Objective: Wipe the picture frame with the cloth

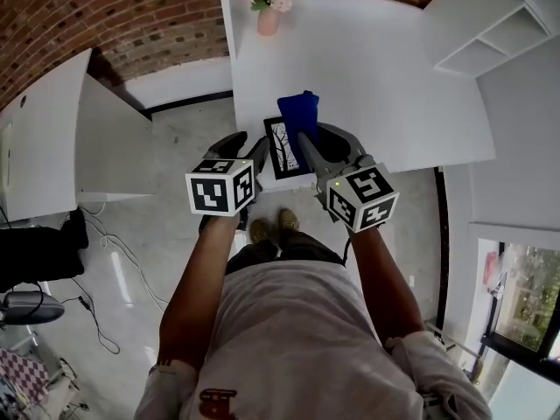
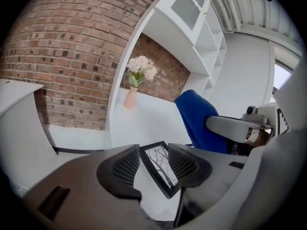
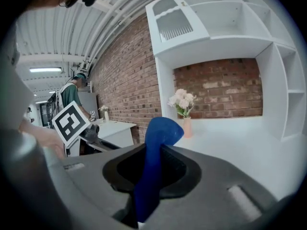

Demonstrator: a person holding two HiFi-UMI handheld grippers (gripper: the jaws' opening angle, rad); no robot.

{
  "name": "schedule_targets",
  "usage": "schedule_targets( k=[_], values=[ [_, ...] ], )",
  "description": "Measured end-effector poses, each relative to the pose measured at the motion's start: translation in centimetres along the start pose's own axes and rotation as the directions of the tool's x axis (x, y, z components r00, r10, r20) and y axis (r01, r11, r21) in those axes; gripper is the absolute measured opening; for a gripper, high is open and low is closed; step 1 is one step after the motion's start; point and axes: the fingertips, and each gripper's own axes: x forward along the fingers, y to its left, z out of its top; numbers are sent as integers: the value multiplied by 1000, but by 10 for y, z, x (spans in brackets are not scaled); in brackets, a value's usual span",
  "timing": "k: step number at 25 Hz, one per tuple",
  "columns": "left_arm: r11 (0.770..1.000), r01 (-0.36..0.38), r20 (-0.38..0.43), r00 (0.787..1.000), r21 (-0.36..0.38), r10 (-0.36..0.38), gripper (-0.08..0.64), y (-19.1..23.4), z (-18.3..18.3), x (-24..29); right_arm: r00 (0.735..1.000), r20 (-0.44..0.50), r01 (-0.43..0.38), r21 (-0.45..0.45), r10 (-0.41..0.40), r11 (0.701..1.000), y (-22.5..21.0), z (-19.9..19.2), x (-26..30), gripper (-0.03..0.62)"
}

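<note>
A black picture frame [image 1: 284,147] with a tree print lies on the white table [image 1: 385,86] near its front edge. My left gripper [image 1: 252,151] stands open just left of the frame. In the left gripper view the frame [image 2: 162,166] shows in the gap between the two pads, apart from both. My right gripper [image 1: 322,140] is shut on a blue cloth [image 1: 299,112], which sticks up past the frame's far end. In the right gripper view the cloth [image 3: 154,152] is pinched between the pads and its top flops over.
A pink vase of pale flowers [image 1: 269,7] stands at the table's far end, against the brick wall. White shelves [image 1: 490,24] rise at the right. A second white desk [image 1: 44,138] is at the left. A person in green [image 3: 67,97] stands far off.
</note>
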Motion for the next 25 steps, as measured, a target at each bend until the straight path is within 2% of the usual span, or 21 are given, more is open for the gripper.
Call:
schedule_targets(
  k=[4, 12, 19, 25],
  values=[
    [999, -21, -73, 997, -36, 19, 193, 5, -13, 20, 997, -75, -4, 25, 6, 1000, -8, -17, 15, 72],
    [995, -92, -197, 977, -32, 84, 206, 17, -33, 44, 977, -206, -50, 71, 63, 996, -12, -40, 43, 72],
    [993, -119, -257, 960, -3, 114, 212, 24, -44, 55, 938, -334, -71, 86, 96, 994, -13, -66, 66, 73],
    [992, -127, -290, 948, 24, 129, 212, 27, -50, 61, 905, -407, -96, 82, 121, 992, -12, -81, 78, 74]
  ],
)
